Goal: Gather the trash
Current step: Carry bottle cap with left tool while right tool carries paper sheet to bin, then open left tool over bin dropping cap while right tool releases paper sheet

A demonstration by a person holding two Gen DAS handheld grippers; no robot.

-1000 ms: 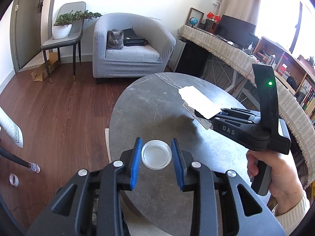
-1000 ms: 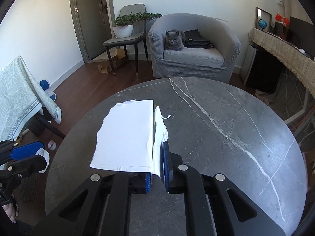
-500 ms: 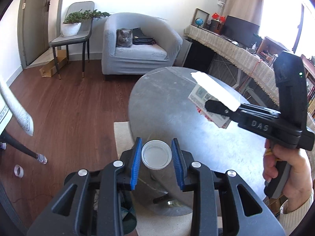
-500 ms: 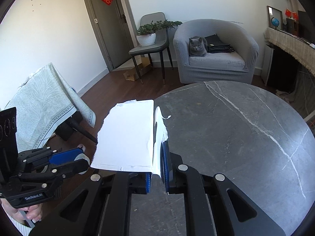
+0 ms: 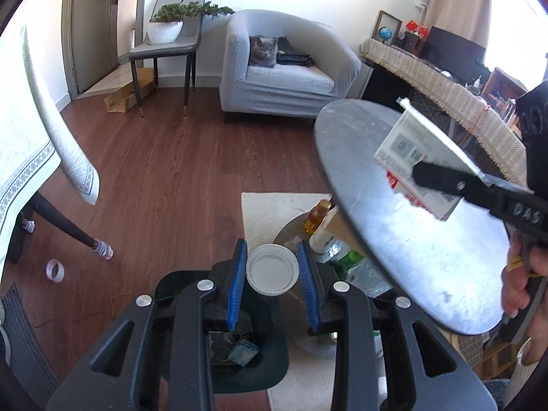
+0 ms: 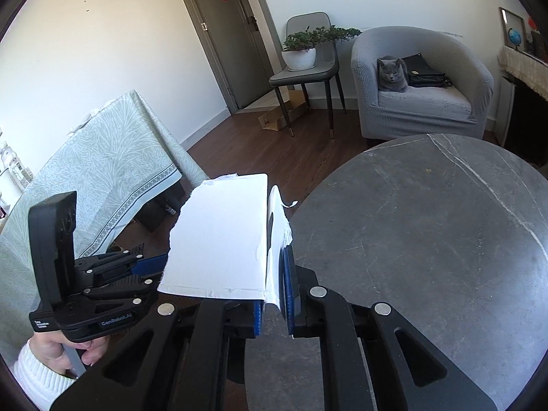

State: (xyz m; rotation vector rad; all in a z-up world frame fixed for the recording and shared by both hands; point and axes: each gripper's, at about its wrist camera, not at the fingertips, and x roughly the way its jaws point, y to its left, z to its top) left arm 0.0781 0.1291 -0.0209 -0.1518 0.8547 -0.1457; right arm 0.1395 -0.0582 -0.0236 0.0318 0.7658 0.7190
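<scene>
My left gripper is shut on a white round plastic lid and holds it in the air over a dark green bin on the floor beside the round grey table. My right gripper is shut on a torn white cardboard box piece, held above the table's left edge. In the left wrist view the box's printed side shows, clamped in the right gripper. In the right wrist view the left gripper's body is at the lower left.
Bottles and a green item sit on a low shelf under the table. A cloth-covered table stands at the left. A grey armchair with a cat, a chair with a plant and a tape roll on the floor are further off.
Both grippers have moved left off the table with their loads. The left gripper now hangs over the floor and the green bin instead of the tabletop. Grips unchanged.
</scene>
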